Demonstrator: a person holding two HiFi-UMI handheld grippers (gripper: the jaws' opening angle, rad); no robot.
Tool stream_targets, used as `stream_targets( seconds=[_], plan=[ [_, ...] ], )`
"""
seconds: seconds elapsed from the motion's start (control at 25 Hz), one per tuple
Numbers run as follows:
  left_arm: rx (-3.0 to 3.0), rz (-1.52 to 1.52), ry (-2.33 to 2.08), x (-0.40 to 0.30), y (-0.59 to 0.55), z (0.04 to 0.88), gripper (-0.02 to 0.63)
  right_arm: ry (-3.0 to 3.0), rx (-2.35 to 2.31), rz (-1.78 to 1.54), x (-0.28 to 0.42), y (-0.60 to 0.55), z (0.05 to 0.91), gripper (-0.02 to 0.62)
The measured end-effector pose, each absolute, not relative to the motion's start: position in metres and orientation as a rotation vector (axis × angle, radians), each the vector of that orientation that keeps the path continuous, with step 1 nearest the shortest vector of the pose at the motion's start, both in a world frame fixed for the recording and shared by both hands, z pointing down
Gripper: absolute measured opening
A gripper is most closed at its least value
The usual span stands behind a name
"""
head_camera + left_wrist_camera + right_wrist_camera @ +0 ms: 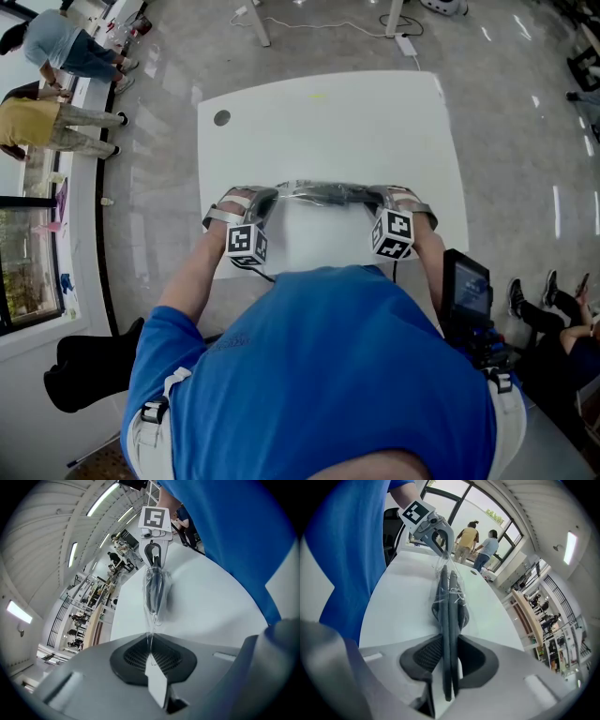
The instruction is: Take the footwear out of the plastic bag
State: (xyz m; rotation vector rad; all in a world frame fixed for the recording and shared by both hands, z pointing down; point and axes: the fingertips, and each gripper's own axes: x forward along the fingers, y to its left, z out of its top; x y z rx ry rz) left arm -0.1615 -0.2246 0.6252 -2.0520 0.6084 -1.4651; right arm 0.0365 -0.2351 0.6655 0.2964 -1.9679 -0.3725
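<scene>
Your left gripper is clamped shut on the plastic bag edge. Your right gripper pinches the dark footwear inside it, mid-frame over the white table.

White table, glossy grey floor, windows left.

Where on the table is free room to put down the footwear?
The whole far half of the table, between the cable hole and the right edge, is bare. The near edge is crowded: the plastic bag with the footwear stretches between the left gripper and right gripper.
</scene>
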Motion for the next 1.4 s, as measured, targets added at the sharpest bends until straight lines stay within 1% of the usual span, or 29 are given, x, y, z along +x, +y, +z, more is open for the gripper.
stream_targets(
  seconds=[0.36,0.48,0.8,1.04,1.4],
  plan=[
    [-2.061,-1.470,0.636,-0.186,-0.199,0.607,0.011,-1.931,0.387,-0.277,0.061,-0.198,0.638,0.083],
    [-2.062,-1.473,0.650,-0.188,-0.207,0.613,0.011,-1.923,0.434,-0.227,0.077,-0.198,0.642,0.081],
    [-2.092,-1.518,0.721,-0.207,-0.220,0.624,0.011,-1.954,0.608,0.042,0.108,-0.184,0.645,0.080],
    [-2.158,-1.562,0.795,-0.217,-0.234,0.630,0.011,-2.005,0.781,0.328,0.125,-0.188,0.647,0.080],
    [-2.334,-1.631,0.711,-0.199,-0.227,0.627,0.011,-2.117,0.983,0.974,0.135,-0.198,0.656,0.080]
  ],
)
